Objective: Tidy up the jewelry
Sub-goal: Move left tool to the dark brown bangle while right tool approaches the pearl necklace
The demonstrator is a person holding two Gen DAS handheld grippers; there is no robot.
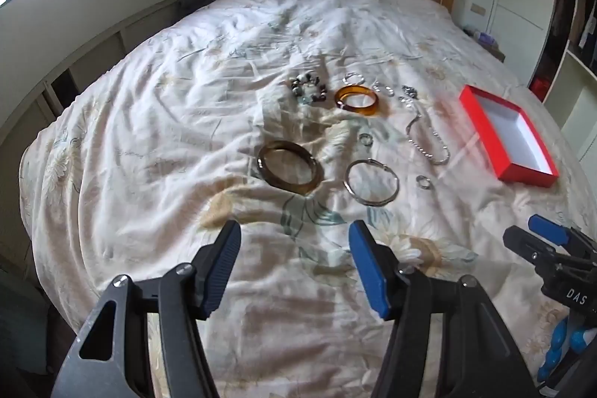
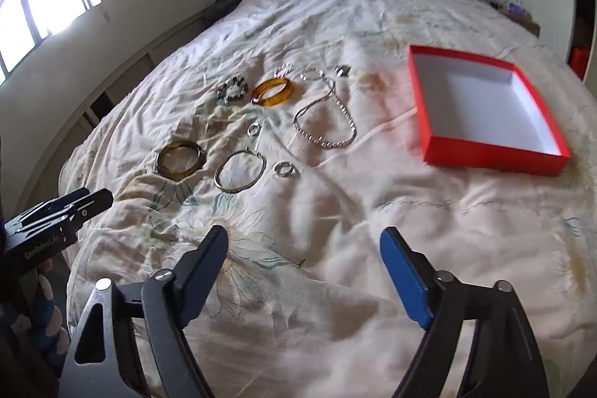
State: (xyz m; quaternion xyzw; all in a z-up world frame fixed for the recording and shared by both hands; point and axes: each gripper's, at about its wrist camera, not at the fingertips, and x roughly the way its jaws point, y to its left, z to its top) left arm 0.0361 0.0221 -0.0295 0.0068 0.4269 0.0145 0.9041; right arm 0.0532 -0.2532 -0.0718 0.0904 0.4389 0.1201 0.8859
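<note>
We log nothing sorted yet — both tongs, left (image 1: 294, 235) and right (image 2: 304, 243), gape empty above the bed (image 2: 335, 230), the red box (image 2: 481, 107) at 1 o'clock holds nothing, and bangles, rings and chain (image 2: 324, 114) lie loose around 11–12 o'clock.
</note>
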